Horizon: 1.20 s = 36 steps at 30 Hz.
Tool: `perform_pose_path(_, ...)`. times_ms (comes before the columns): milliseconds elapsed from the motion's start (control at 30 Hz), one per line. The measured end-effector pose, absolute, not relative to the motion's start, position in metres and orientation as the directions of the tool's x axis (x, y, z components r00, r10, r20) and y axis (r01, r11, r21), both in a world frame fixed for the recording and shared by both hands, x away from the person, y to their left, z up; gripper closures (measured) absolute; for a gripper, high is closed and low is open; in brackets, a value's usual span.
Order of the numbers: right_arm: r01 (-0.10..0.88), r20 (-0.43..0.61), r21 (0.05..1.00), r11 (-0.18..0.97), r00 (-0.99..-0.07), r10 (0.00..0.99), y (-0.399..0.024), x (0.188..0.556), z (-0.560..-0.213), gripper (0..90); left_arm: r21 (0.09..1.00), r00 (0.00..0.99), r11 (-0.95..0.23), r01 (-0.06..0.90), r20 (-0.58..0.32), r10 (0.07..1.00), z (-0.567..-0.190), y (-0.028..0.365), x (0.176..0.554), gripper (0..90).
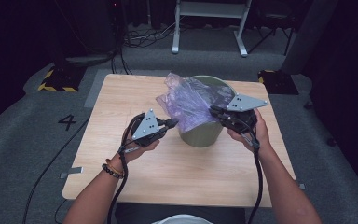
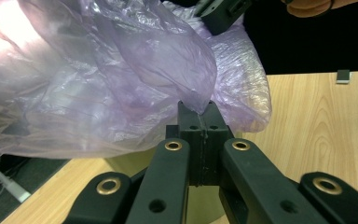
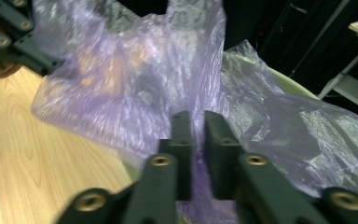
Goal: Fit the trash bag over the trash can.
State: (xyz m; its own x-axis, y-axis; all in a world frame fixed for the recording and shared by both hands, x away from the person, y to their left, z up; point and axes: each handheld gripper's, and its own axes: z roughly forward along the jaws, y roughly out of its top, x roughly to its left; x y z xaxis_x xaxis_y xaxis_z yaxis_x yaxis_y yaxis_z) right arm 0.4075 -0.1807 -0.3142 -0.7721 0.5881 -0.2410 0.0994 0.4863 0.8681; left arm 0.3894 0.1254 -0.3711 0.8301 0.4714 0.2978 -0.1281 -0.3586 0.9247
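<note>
A thin purple plastic bag [image 1: 191,105] lies crumpled over the mouth of a green bin [image 1: 200,135] that stands on the wooden table [image 1: 191,172]. At the bag's left side, my left gripper [image 1: 173,122] is shut on a fold of the film; up close its jaws [image 2: 198,106] pinch the edge of the bag [image 2: 121,79]. My right gripper [image 1: 213,111] is at the bag's right side above the bin's rim. Its jaws [image 3: 193,116] stand nearly together with the purple bag [image 3: 135,79] caught between them. The bin's rim [image 3: 298,84] shows behind the film.
The bin stands right of the table's middle, toward the back. On the floor behind are a white desk frame [image 1: 209,23], cables, and black-and-yellow blocks [image 1: 58,79] [image 1: 277,81] near the table's far corners. A number 4 [image 1: 67,122] marks the floor at left.
</note>
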Motion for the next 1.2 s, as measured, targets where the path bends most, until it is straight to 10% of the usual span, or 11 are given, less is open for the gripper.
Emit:
perform_pose_path(433, -0.064, -0.235, 0.950, 0.305, -0.790, 0.567, -0.244, 0.368, -0.342, 90.0, 0.890, 0.801, -0.420, -0.177, 0.379, 0.464, -0.386, 0.124, 0.372, 90.0)
perform_pose_path(867, -0.009, -0.224, 0.947, 0.322, -0.734, 0.641, -0.273, 0.377, -0.387, 90.0, 0.865, 0.800, -0.475, -0.162, 0.397, 0.449, -0.409, 0.110, 0.376, 89.7)
perform_pose_path(1200, -0.011, -0.217, 0.958, 0.287, -0.682, 0.698, -0.275, 0.388, -0.386, 90.0, 0.940, 0.799, -0.332, -0.080, 0.260, 0.543, -0.399, 0.145, 0.373, 37.0)
